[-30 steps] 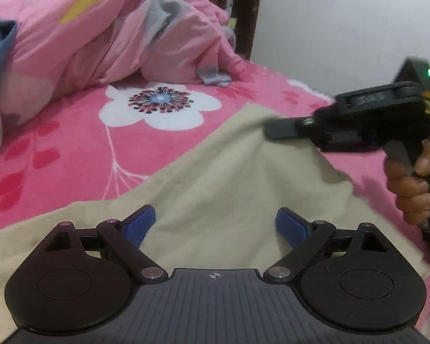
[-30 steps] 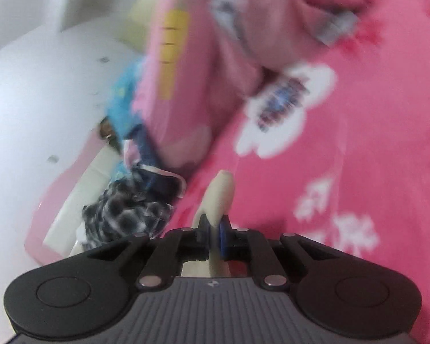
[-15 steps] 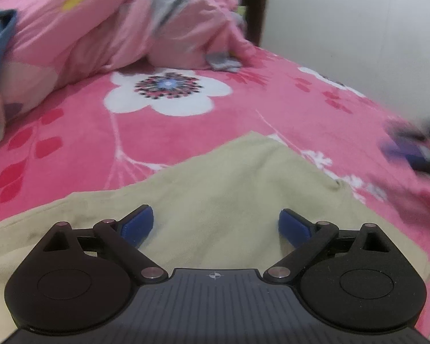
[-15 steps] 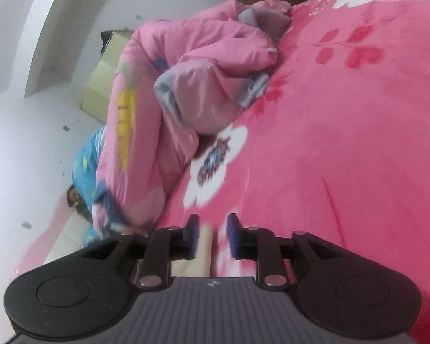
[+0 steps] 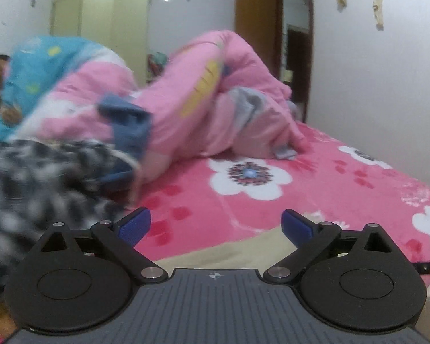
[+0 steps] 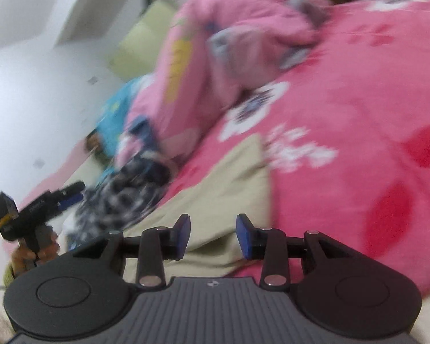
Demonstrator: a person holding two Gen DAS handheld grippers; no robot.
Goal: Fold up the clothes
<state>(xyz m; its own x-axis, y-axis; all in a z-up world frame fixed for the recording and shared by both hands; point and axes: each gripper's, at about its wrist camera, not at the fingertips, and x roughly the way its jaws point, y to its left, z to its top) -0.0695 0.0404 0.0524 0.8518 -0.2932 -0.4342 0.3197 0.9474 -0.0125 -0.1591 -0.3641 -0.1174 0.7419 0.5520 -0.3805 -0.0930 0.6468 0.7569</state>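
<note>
Beige cloth (image 6: 226, 189) lying flat on the pink floral bedspread (image 6: 358, 132), plain, edge folded over, far corner pointing toward the quilt (image 5: 215, 100). Left gripper (image 5: 216, 226) spread wide, empty, low over the cloth's near edge. Right gripper (image 6: 213, 236) partly open, holding nothing, just above the fold. Checked garment (image 5: 28, 177) heaped beside, blurred.

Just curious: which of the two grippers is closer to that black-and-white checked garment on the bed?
Left. The left gripper reaches right up to the checked garment, open. The right gripper hangs open over the beige cloth, clearly farther away.
</note>
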